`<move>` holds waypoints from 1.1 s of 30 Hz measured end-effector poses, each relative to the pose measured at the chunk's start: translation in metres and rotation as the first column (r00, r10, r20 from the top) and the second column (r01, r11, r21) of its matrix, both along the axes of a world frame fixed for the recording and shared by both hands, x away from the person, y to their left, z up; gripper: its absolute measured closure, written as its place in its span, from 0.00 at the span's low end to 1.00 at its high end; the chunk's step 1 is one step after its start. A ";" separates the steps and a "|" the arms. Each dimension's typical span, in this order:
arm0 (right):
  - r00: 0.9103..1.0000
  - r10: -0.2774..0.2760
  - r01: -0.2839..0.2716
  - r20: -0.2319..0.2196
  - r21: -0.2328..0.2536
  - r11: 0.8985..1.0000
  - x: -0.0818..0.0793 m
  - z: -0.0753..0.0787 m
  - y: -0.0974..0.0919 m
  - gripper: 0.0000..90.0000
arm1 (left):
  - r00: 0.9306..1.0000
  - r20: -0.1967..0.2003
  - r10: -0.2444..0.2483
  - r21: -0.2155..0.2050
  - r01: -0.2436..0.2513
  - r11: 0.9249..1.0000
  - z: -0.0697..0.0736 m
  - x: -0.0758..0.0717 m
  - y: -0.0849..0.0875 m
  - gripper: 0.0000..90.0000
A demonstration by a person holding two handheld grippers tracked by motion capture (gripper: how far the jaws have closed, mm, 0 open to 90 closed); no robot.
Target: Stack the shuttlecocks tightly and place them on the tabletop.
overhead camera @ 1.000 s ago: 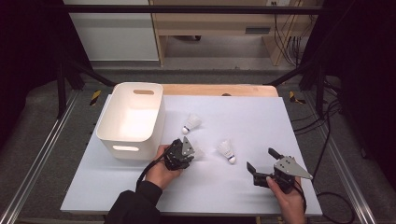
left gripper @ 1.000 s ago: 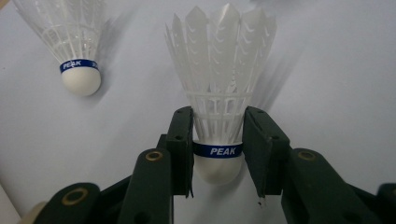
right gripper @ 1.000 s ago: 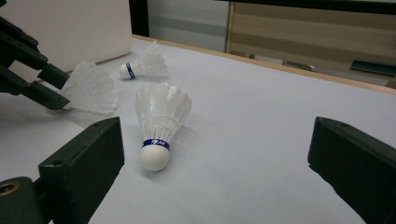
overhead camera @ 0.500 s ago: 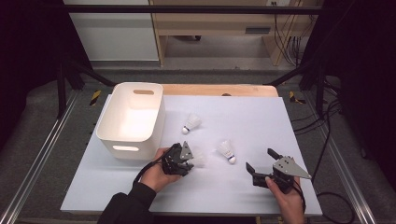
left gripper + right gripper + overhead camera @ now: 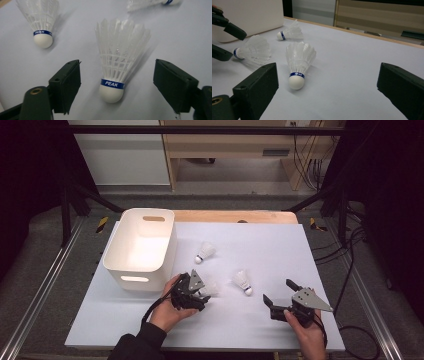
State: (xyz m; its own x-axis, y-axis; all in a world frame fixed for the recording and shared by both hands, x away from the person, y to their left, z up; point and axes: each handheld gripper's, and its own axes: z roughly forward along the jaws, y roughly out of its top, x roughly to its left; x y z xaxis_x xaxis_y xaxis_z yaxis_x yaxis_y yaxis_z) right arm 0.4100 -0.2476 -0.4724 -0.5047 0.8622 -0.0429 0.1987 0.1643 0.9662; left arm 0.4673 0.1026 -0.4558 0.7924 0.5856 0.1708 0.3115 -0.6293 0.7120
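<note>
Near the front edge of the worktop: I see my left gripper (image 5: 201,292) just right of the white bin (image 5: 140,247), its jaws parted and just been opening.
Shuttlecock between jaws: a shuttlecock (image 5: 117,60) lies on the worktop (image 5: 270,240) in the gap, cork toward the camera, touching neither pad (image 5: 68,82); released.
Writing: a blue band round the cork reads "PEAK" in white.
Materials: white rounded cork, translucent white feathers fanning into a cone, ribs laced with thread; matte black blocky pads.
Middle shuttlecock: a second one (image 5: 242,282) lies between the two grippers, cork toward the front right corner.
Far shuttlecock: a third (image 5: 205,252) lies farther back, beside the bin.
Right gripper (image 5: 281,292): near the front right corner, jaws wide apart, nothing in them.
Bin: smooth plastic, rounded corners, slot handles.
</note>
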 end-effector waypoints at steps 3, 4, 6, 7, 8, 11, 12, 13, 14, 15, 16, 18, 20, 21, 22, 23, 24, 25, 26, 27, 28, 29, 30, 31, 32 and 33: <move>1.000 0.004 -0.004 -0.004 -0.003 1.000 0.000 0.000 0.000 0.04 | 0.999 -0.009 0.039 -0.087 -0.039 0.995 0.002 -0.011 0.005 0.15; 1.000 0.004 -0.004 -0.010 -0.003 1.000 0.000 0.000 0.000 0.04 | 0.999 -0.009 0.050 -0.115 -0.051 0.992 0.002 -0.016 0.007 0.13; 1.000 0.012 -0.012 -0.015 -0.011 1.000 0.000 -0.001 0.001 0.06 | 0.997 -0.011 0.075 -0.189 -0.075 0.979 0.000 -0.028 0.016 0.11; 0.999 0.016 -0.017 -0.030 -0.010 1.000 -0.001 -0.001 0.002 0.06 | 0.996 -0.023 0.084 -0.222 -0.087 0.971 -0.002 -0.033 0.021 0.10; 0.999 0.019 -0.020 -0.034 -0.012 1.000 -0.001 -0.001 0.002 0.06 | 0.995 -0.037 0.095 -0.246 -0.101 0.964 -0.004 -0.036 0.024 0.09; 0.998 0.025 -0.026 -0.054 -0.011 1.000 -0.001 -0.001 0.003 0.06 | 0.993 -0.045 0.108 -0.324 -0.117 0.939 -0.010 -0.050 0.039 0.07; 0.998 0.024 -0.024 -0.059 -0.011 1.000 -0.001 -0.002 0.004 0.06 | 0.992 -0.037 0.117 -0.346 -0.123 0.930 -0.011 -0.055 0.045 0.07; 0.998 0.026 -0.026 -0.065 -0.006 1.000 -0.001 -0.002 0.004 0.05 | 0.992 -0.026 0.126 -0.375 -0.127 0.918 -0.012 -0.061 0.052 0.07; 0.997 0.027 -0.027 -0.073 0.005 1.000 0.000 -0.001 0.004 0.05 | 0.991 -0.021 0.135 -0.396 -0.132 0.909 -0.012 -0.066 0.058 0.07; 0.996 0.027 -0.026 -0.080 0.011 1.000 0.001 0.000 0.004 0.05 | 0.991 -0.020 0.135 -0.410 -0.131 0.903 -0.011 -0.068 0.063 0.07; 0.996 0.025 -0.024 -0.087 0.016 1.000 0.002 0.001 0.003 0.05 | 0.991 -0.011 0.130 -0.419 -0.123 0.900 -0.009 -0.072 0.068 0.06; 0.995 0.025 -0.022 -0.096 0.038 0.999 0.006 0.007 0.002 0.06 | 0.991 0.020 0.136 -0.436 -0.114 0.893 -0.006 -0.081 0.082 0.05; 0.993 0.022 -0.019 -0.112 0.030 0.999 0.011 0.013 0.003 0.06 | 0.988 0.031 0.150 -0.457 -0.120 0.881 -0.007 -0.090 0.096 0.05; 0.993 0.021 -0.018 -0.114 0.022 1.000 0.013 0.016 0.003 0.06 | 0.987 0.035 0.156 -0.460 -0.123 0.879 -0.008 -0.094 0.102 0.05; 0.992 0.017 -0.015 -0.122 0.018 1.000 0.016 0.019 0.004 0.06 | 0.986 0.032 0.164 -0.455 -0.132 0.880 -0.009 -0.097 0.108 0.05; 0.992 0.018 -0.016 -0.129 0.015 1.000 0.020 0.024 0.004 0.07 | 0.985 0.033 0.171 -0.451 -0.138 0.882 -0.009 -0.098 0.112 0.05; 0.991 0.018 -0.017 -0.135 0.008 1.000 0.023 0.027 0.005 0.07 | 0.984 0.040 0.174 -0.443 -0.139 0.886 -0.009 -0.098 0.114 0.05; 0.990 0.016 -0.016 -0.138 -0.002 1.000 0.025 0.028 0.006 0.07 | 0.982 0.051 0.185 -0.438 -0.144 0.887 -0.007 -0.098 0.117 0.05; 0.989 0.010 -0.012 -0.149 -0.014 1.000 0.029 0.031 0.007 0.07 | 0.980 0.058 0.189 -0.441 -0.145 0.886 -0.006 -0.098 0.118 0.05; 0.987 0.014 -0.018 -0.161 -0.026 0.999 0.034 0.033 0.009 0.07 | 0.979 0.064 0.194 -0.445 -0.146 0.883 -0.006 -0.099 0.120 0.05; 0.987 0.014 -0.018 -0.161 -0.026 0.999 0.034 0.033 0.009 0.07 | 0.978 0.066 0.197 -0.445 -0.148 0.883 -0.006 -0.098 0.121 0.05; 0.986 0.016 -0.022 -0.165 -0.035 0.999 0.036 0.035 0.010 0.07 | 0.978 0.066 0.197 -0.447 -0.148 0.882 -0.006 -0.098 0.122 0.05; 0.985 0.018 -0.026 -0.172 -0.045 0.999 0.037 0.036 0.011 0.08 | 0.978 0.067 0.197 -0.451 -0.147 0.880 -0.006 -0.098 0.122 0.05; 0.985 0.023 -0.033 -0.173 -0.058 0.998 0.040 0.038 0.012 0.08 | 0.978 0.069 0.198 -0.453 -0.146 0.879 -0.006 -0.098 0.122 0.05; 0.984 0.027 -0.039 -0.176 -0.062 0.997 0.041 0.039 0.013 0.08 | 0.978 0.071 0.197 -0.454 -0.144 0.879 -0.006 -0.098 0.122 0.05; 0.984 0.032 -0.045 -0.178 -0.066 0.997 0.042 0.040 0.014 0.08 | 0.978 0.073 0.195 -0.454 -0.141 0.880 -0.006 -0.098 0.121 0.05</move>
State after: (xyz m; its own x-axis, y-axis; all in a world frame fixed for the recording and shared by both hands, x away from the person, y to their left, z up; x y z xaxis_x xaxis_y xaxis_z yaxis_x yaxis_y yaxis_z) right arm 0.4520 -0.2332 -0.4323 -0.5423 0.8401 -0.0097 0.3571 0.2410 0.9024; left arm 0.3689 0.2240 -0.4617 0.6662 0.7437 -0.0561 0.2851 -0.1844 0.9406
